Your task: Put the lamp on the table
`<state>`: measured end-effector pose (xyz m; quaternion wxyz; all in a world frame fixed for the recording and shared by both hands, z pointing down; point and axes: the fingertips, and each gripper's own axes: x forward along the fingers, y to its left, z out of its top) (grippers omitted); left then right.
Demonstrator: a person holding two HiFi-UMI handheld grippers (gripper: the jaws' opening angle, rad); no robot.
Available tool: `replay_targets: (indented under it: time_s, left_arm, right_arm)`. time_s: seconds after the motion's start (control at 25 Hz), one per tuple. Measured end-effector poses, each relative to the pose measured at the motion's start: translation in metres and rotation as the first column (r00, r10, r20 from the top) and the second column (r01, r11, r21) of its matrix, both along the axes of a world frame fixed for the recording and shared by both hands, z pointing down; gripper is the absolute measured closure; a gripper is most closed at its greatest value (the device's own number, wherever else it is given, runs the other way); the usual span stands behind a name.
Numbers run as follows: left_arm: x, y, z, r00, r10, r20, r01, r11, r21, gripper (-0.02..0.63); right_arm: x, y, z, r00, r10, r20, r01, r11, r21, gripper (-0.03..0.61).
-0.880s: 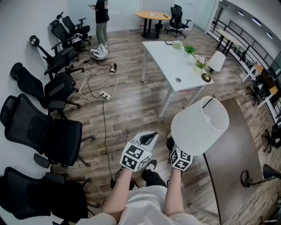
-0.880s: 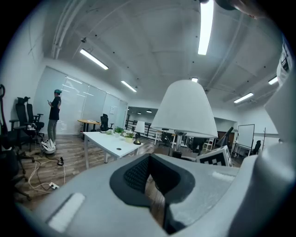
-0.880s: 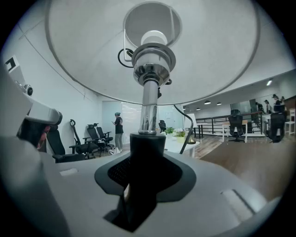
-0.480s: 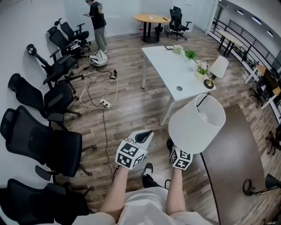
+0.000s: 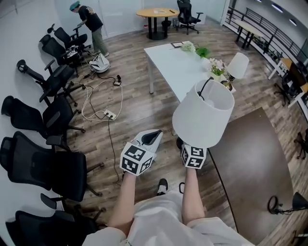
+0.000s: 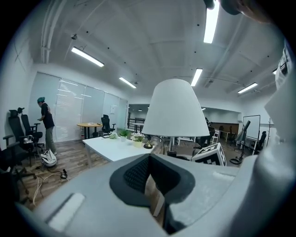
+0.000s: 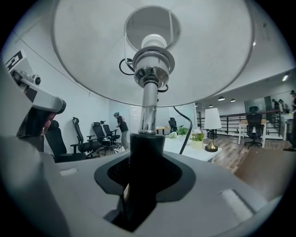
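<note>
Clamping the lamp's (image 5: pixel 202 120) dark stem, the right gripper (image 7: pixel 141 194) carries it upright in the air. It hangs over the wood floor (image 5: pixel 139 113) at the edge of the dark brown table (image 5: pixel 255 163) and rests on no surface. Only the right gripper view shows the grip, and it also looks up inside the shade at the bulb (image 7: pixel 153 42), the chrome socket and a black cord (image 7: pixel 185 134). The head view shows just the shade's top, with that gripper's marker cube below it. The left gripper (image 5: pixel 153 138) has its jaws closed together with nothing between them. Its own view shows the lamp side-on.

Farther off stands a white table (image 5: pixel 178 72) with a second lamp (image 5: pixel 237 66) and potted flowers (image 5: pixel 217 66), and beyond it a round wooden table (image 5: pixel 156 13). Black office chairs (image 5: pixel 53 163) line the left wall, cables (image 5: pixel 103 103) trail across the floor, and a person (image 5: pixel 89 21) stands at the back. Black-and-white square markers cover both grippers' cubes.
</note>
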<state>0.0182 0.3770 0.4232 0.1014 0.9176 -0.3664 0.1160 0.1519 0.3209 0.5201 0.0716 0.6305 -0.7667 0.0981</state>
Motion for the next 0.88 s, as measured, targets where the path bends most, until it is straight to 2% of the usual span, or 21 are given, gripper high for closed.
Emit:
replay_targets:
  time_s: [0.24, 0.52, 0.76, 0.88]
  left_arm:
    - [0.015, -0.034, 0.007, 1.000, -0.010, 0.009, 0.010, 1.000, -0.021, 0.614]
    - [0.013, -0.052, 0.010, 0.999, -0.041, 0.026, 0.043, 0.998, -0.043, 0.614]
    - [0.008, -0.084, 0.024, 0.998, -0.068, 0.019, 0.069, 0.996, -0.065, 0.614]
    - [0.009, -0.110, 0.030, 0.998, -0.053, 0.013, 0.054, 0.995, -0.083, 0.614]
  right_arm:
    - [-0.001, -0.035, 0.004, 0.998, -0.056, 0.010, 0.057, 0.998, -0.036, 0.426]
    - [0.006, -0.061, 0.018, 0.999, -0.053, -0.002, 0.052, 0.994, -0.094, 0.426]
    - [0.007, -0.090, 0.031, 0.998, -0.045, 0.050, 0.050, 0.993, -0.109, 0.426]
    - [0.010, -0.111, 0.030, 0.998, -0.035, 0.057, 0.041, 0.993, -0.110, 0.426]
